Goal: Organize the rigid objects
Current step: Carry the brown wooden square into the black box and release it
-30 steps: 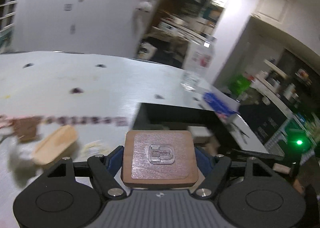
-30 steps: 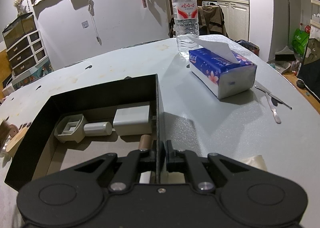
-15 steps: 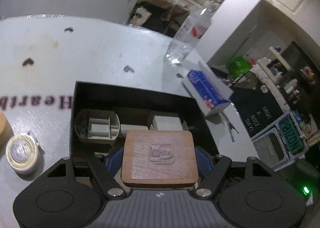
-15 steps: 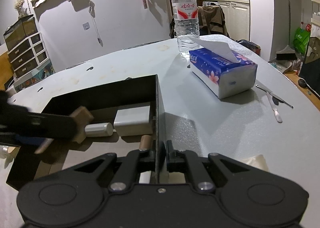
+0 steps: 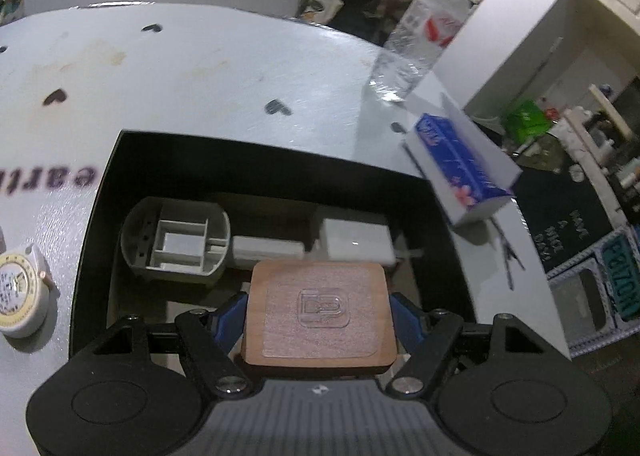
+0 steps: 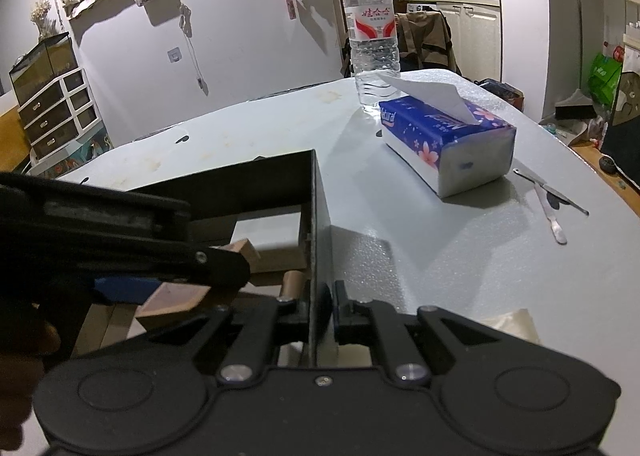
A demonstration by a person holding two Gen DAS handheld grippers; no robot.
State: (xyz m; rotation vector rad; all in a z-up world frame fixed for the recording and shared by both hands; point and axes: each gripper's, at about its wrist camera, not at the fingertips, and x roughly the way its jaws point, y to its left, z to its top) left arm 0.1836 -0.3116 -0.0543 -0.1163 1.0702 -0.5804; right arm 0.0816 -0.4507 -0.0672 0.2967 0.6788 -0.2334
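Observation:
My left gripper (image 5: 319,320) is shut on a square wooden coaster (image 5: 320,312) and holds it over the open black box (image 5: 256,155). Inside the box lie a grey plastic holder (image 5: 176,240), a white tube (image 5: 268,252) and a white block (image 5: 356,242). My right gripper (image 6: 322,308) is shut on the right wall of the black box (image 6: 314,215). In the right wrist view the left gripper (image 6: 224,268) reaches in from the left with the coaster (image 6: 176,296) above the box floor. A brown cylinder (image 6: 292,284) lies by the wall.
A blue tissue pack (image 6: 444,139) and a water bottle (image 6: 372,31) stand right of the box. Metal tweezers (image 6: 552,207) lie at the far right. A round white tape measure (image 5: 20,296) sits on the table left of the box.
My left gripper has carried the coaster from left of the box to over its inside and lower. The right gripper has kept its hold on the box wall.

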